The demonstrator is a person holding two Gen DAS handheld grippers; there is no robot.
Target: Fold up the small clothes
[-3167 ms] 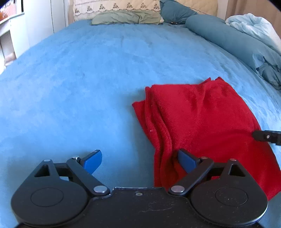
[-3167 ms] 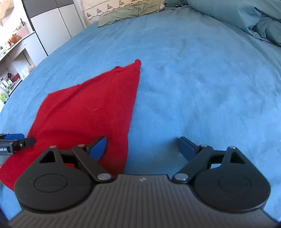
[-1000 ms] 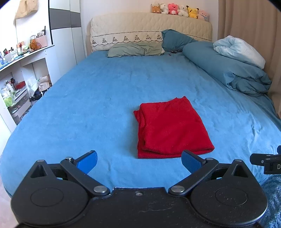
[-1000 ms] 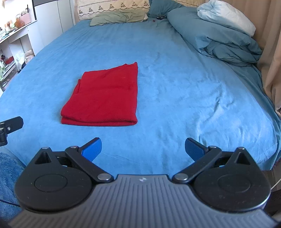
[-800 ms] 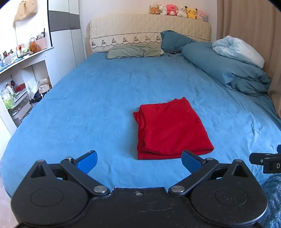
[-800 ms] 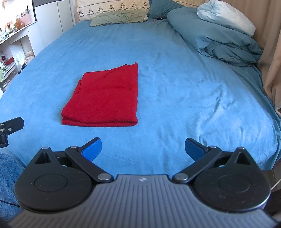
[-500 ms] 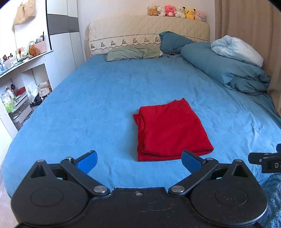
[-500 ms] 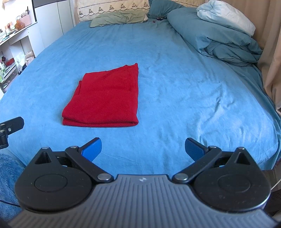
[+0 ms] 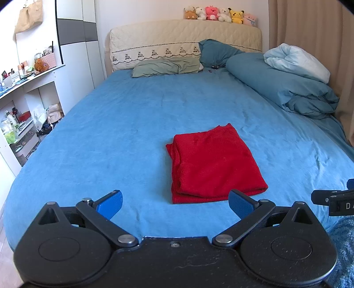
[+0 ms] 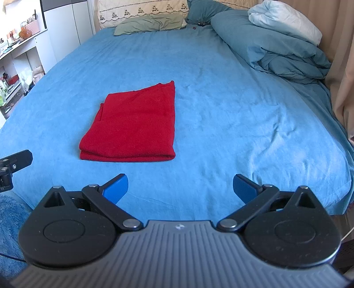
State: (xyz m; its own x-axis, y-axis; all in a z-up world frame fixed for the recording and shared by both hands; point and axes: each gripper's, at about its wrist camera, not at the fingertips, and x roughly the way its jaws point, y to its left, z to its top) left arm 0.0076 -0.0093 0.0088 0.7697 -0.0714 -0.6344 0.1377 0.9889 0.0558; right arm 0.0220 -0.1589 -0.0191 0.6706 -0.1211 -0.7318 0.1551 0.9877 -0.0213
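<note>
Both grippers hang spread and empty at the foot of the bed, the folded red cloth lying ahead of them.

Nearest, the left gripper [image 9: 174,202] holds its blue pads wide apart over the bed's near edge with nothing between them, and the right gripper [image 10: 179,187] hangs the same way, released, just beside it (each shows as a black tip at the border of the other's view). A little past them the red cloth [image 9: 212,164] rests flat on the blue bedspread [image 9: 124,124], folded into a neat rectangle with its doubled layers showing along the near edge, clear of both tools. Farther back a rolled teal duvet [image 9: 285,88] lies along the right side, a green pillow [image 9: 166,67] sits against the cream headboard [image 9: 183,42], and a row of plush toys [image 9: 219,14] tops it.
</note>
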